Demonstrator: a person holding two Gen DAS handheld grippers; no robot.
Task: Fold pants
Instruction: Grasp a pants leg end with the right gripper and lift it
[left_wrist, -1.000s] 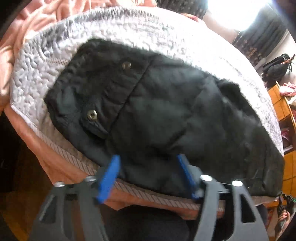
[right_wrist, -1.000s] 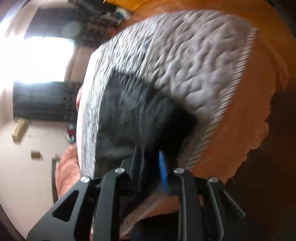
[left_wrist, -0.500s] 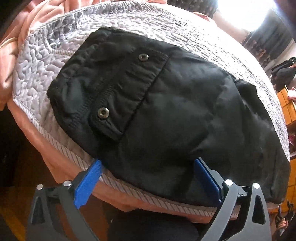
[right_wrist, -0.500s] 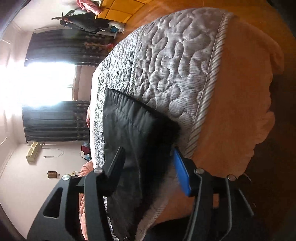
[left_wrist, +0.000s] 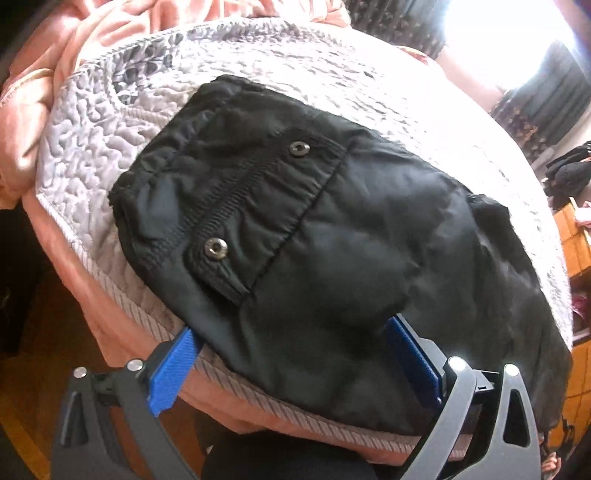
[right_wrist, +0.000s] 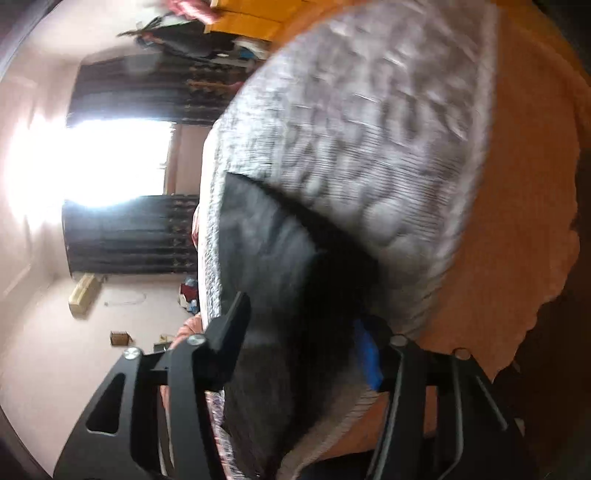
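The right wrist view is smeared with motion blur, so the quilting of the grey bedspread (right_wrist: 373, 147) and the edge of the black pants (right_wrist: 280, 280) read only as soft shapes, and the far end of the garment is cut off behind the gripper body. In the left wrist view the pants (left_wrist: 332, 258) are sharp: they lie folded on the bedspread (left_wrist: 110, 147) near the bed's front edge, waistband to the left with two metal snaps (left_wrist: 216, 248) showing, while the lower right end of the cloth runs out of frame past the finger mount. The peach blanket (left_wrist: 74, 55) bunches up behind the bedspread, partly cropped at the top left. The left gripper (left_wrist: 295, 354) has its jaws spread wide, one blue pad (left_wrist: 173, 365) at the bedspread's striped hem and the other tucked against the near fold of the pants; whether that pad touches the cloth or only overlaps it is hard to say. The right gripper (right_wrist: 306, 339) also stands with jaws wide apart, astride the near end of the pants, its blue pad (right_wrist: 365, 354) half hidden by dark fabric. Compared with half a second ago, the left gripper sits closer to the garment, with the jaws about as wide as before, and the right camera has swung, turning a crisp picture into a blurred one; a second ago both pairs of jaws were narrower.
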